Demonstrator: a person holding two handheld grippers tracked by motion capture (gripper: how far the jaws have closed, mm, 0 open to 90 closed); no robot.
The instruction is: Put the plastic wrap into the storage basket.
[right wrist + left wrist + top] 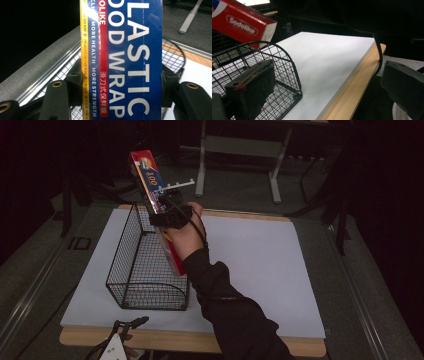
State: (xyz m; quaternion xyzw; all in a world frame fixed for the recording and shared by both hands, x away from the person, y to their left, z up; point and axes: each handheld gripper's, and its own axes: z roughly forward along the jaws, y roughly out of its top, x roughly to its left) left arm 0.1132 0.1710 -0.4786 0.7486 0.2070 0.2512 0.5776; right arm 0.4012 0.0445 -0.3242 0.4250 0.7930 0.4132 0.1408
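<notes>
A: Where the high view looks down on the worktop [260, 270], what do the right tongs [167, 212] have?

B: They are clamped on the box [150, 182] of plastic wrap. It stands tilted, its top leaning away to the left, its lower end down beside the right wall of the wire basket [145, 265]. The basket sits on the white sheet at the left part of the worktop.

A: And the left tongs [131, 324]?

B: Low at the near edge, just off the board, holding nothing.

A: In the left gripper view?

B: The two black jaws stand wide apart with nothing between them. The basket's [274, 65] curved end is just ahead of the left jaw, and the red end of the box [242, 23] hangs above it.

A: The right gripper view?

B: The pads press both long sides of the box [130, 57], blue face reading "PLASTIC WRAP". Basket [172, 56] mesh shows behind it.
</notes>
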